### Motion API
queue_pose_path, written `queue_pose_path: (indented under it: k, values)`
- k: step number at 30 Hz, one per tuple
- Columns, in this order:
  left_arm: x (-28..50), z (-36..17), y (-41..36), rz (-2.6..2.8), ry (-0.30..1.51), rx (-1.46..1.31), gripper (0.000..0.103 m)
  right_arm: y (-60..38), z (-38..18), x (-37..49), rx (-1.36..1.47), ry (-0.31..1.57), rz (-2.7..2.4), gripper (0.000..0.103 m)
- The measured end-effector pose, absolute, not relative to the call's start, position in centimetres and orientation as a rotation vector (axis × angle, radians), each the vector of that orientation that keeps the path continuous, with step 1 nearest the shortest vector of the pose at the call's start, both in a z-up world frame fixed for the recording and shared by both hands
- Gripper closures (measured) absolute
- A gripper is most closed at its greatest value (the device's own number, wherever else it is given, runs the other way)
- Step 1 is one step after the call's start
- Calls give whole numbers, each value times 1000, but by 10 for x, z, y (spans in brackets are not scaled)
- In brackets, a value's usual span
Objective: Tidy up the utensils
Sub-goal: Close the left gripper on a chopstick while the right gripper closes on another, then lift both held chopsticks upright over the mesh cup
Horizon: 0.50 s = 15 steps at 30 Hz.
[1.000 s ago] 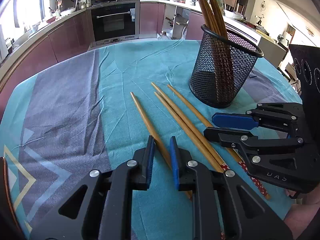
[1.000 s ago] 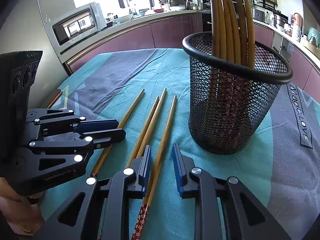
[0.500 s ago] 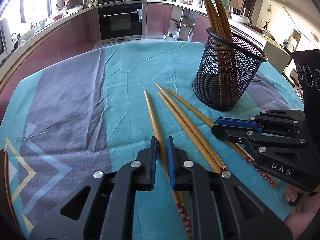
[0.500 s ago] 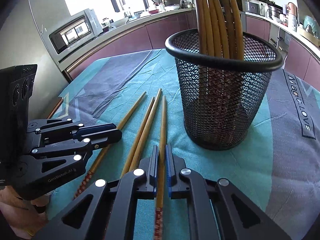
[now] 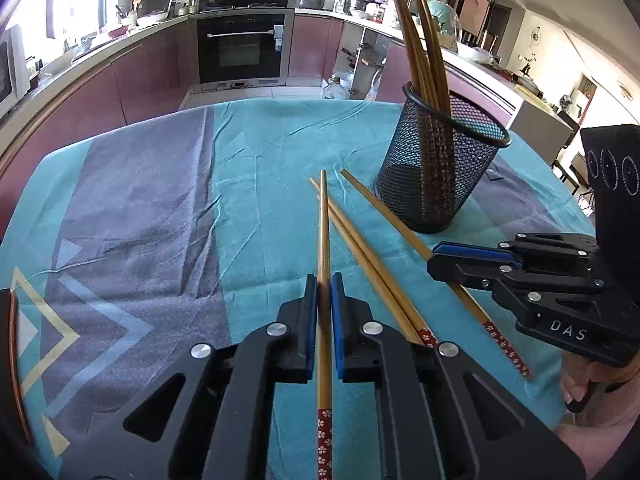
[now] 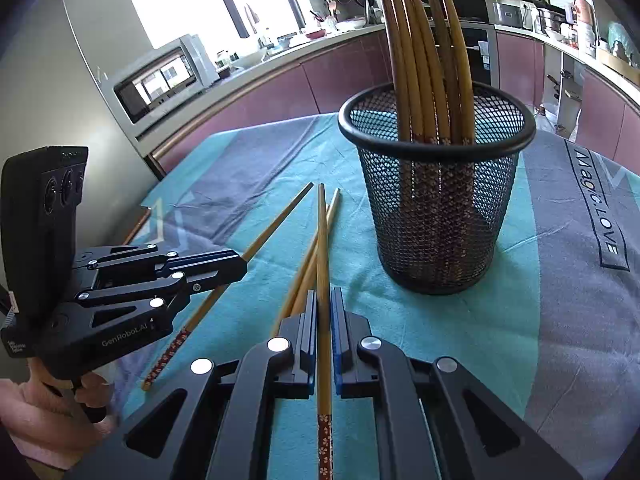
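Observation:
My left gripper point(image 5: 324, 280) is shut on a wooden chopstick point(image 5: 323, 232) with a red flowered end, lifted off the cloth. My right gripper point(image 6: 324, 296) is shut on another such chopstick point(image 6: 322, 240), also raised. Two more chopsticks point(image 5: 360, 240) lie on the cloth between the grippers; they also show in the right wrist view point(image 6: 308, 264). A black mesh cup point(image 6: 436, 200) holding several chopsticks stands upright beyond them, to the right; it also shows in the left wrist view point(image 5: 436, 168).
A teal and grey tablecloth point(image 5: 160, 208) covers the table. Its near left edge shows a wooden rim point(image 5: 14, 352). Kitchen counters and an oven point(image 5: 240, 48) lie beyond the far edge.
Both grippers closed, each on a chopstick, and lifted them off the cloth. One second ago both were open over the chopsticks lying on the table.

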State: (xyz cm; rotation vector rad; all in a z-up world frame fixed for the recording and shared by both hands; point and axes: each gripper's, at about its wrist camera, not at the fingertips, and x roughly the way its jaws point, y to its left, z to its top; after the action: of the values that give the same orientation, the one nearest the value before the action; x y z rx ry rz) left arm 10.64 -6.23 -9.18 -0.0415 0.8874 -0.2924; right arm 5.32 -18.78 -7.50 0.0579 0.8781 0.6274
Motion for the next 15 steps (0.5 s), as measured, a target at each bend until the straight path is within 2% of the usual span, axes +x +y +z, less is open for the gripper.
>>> queue_pose_path:
  k: [15]
  values:
    - [85, -39, -44, -442, 780, -145, 96, -205, -38, 36, 139, 770, 681, 98]
